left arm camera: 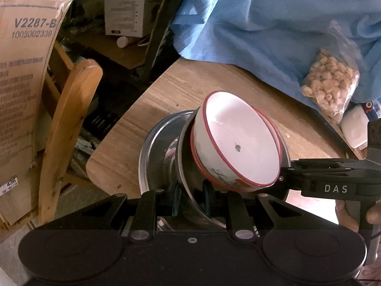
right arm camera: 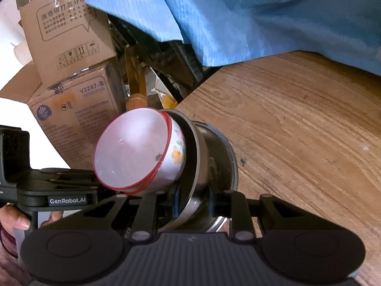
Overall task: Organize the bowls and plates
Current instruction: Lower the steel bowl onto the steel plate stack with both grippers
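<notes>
Two grippers: the left gripper (left arm camera: 190, 196) and the right gripper (right arm camera: 193, 199) each have their jaws closed down on the thin rim of the steel bowl (left arm camera: 188, 174), on opposite sides of it.
Task item location: the nested stack is carried between the two grippers and tilted steeply. It sits above the near corner of the wooden table (left arm camera: 166, 90).
Count, white bowls: two red rims show, so two white bowls (left arm camera: 238, 143) are judged to be nested one in the other inside the steel bowl.
Count, steel ware: two pieces, the gripped steel bowl and a wider steel dish (left arm camera: 145, 157) behind it. Whether the dish is clamped or rests on the table cannot be told.
Risk 1, slide-out: the white bowls are held by no jaw. Cause: the tilt. More tilt could let them slip over the smooth steel rim.
Risk 2, rim slip: each grip covers only a narrow edge of polished metal. Cause: uneven pull or roll between the hands.
Risk 3, drop off the edge: the stack is near the table corner, with one wooden chair (left arm camera: 69, 109) and the floor beyond. Cause: release before the base sits flat.
Count, far items: one snack bag (left arm camera: 331, 88), one blue cloth (left arm camera: 262, 23).
</notes>
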`<state>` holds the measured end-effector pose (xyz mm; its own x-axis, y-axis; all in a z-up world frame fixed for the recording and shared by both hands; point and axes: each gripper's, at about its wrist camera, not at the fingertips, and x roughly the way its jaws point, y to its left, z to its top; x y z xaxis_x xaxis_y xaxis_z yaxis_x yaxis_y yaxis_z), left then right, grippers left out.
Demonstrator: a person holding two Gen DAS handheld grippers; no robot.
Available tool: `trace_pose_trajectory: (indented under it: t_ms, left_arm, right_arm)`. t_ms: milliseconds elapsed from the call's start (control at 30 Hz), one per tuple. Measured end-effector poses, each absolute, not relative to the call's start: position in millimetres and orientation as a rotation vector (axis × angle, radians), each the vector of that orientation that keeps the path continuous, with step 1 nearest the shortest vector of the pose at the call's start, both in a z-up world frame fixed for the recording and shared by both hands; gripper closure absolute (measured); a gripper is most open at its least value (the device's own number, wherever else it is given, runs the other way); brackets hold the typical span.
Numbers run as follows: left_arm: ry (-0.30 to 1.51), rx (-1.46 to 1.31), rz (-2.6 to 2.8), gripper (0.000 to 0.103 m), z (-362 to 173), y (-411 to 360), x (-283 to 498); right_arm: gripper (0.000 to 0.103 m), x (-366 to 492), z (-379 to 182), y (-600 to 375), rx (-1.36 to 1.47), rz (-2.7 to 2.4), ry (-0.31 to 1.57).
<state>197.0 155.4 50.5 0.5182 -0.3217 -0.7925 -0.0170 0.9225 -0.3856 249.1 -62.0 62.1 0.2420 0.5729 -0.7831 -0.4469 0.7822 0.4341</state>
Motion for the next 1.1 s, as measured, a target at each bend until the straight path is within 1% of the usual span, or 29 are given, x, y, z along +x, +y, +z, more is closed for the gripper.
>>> trace_pose_trajectory:
  t_ms: [333, 833, 1100]
  left_arm:
    - [0.994, -0.397, -0.204, 0.083, 41, 157, 201]
    - [0.949, -0.374, -0.251, 0.083, 34, 135, 228]
    - [0.934, -0.365, -0.290, 0.083, 31, 123, 240]
  right_arm:
    - [0.078, 252, 61, -67, 0.143, 0.697, 1.105]
    - [0.078, 262, 63, -86, 0.113, 0.611, 1.053]
    - [0.076, 258, 63, -99, 0.116, 0.563, 1.012]
